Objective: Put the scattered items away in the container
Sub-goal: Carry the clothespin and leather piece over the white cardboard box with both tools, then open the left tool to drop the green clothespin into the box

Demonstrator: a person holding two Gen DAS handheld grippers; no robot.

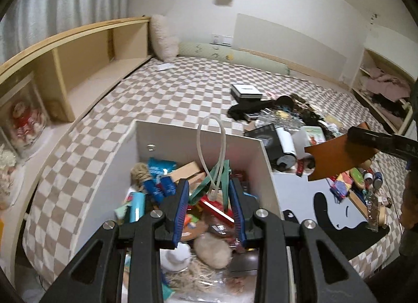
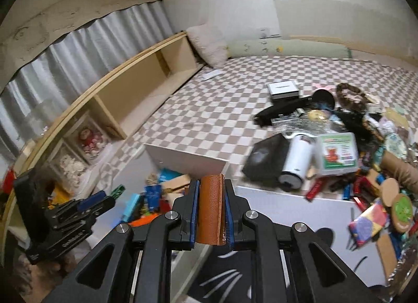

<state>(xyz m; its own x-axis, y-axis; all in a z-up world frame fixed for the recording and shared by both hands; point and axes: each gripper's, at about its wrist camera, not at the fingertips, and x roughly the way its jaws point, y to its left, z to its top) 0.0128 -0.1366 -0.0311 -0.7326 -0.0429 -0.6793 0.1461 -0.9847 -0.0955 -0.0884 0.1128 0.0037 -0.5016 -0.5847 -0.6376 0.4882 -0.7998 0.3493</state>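
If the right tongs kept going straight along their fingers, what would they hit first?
Probably the far wall of the white storage box, or the clutter inside it. The right tongs, clamped on a brown leather piece, point over its open top; depth is unclear.

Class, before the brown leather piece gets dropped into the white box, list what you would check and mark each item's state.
1. Right gripper clamps the brown leather piece: ok.
2. White box is open on top: ok.
3. Leather piece is over the box opening: not ok, it hangs beside it.
4. Left gripper is out of the drop path: not ok, it is over the box.
5. Room left in the box: cannot tell.
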